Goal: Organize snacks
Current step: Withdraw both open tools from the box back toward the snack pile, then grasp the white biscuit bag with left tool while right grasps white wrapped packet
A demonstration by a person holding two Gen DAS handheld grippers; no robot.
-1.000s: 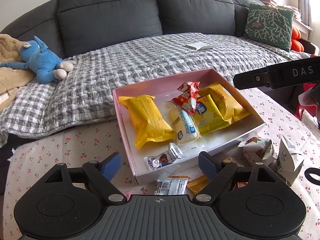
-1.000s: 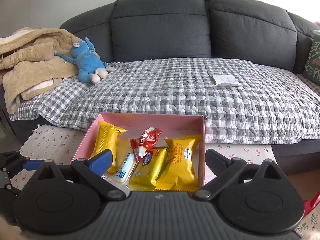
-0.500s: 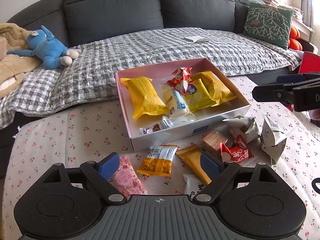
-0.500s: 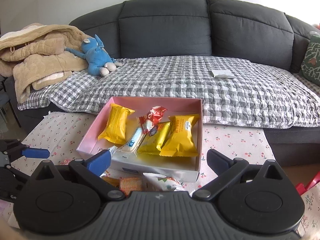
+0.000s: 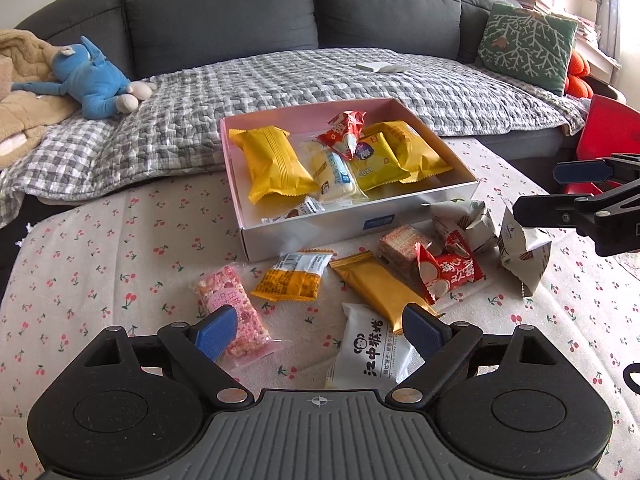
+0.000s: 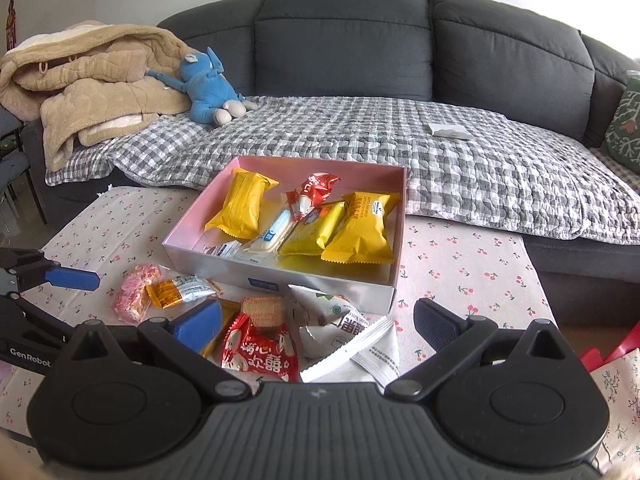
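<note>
A pink-lined box on the cherry-print table holds several snacks: yellow packs, a red one, a white bar. In front of it loose snacks lie scattered: a pink bar, an orange-and-white pack, a gold bar, a white pack, a red pack, white pouches. My left gripper hovers open just above the pink bar and the white pack, gripping nothing. Open too is my right gripper, low over the red pack and white pouches, at the right in the left wrist view.
A dark grey sofa with a checked blanket runs behind the table. On it lie a blue plush toy, a beige quilt and a green cushion. A red chair stands at the right.
Both grippers have drawn back from the box and sunk a little, so the loose snacks in front of it have come into view. Both remain open.
</note>
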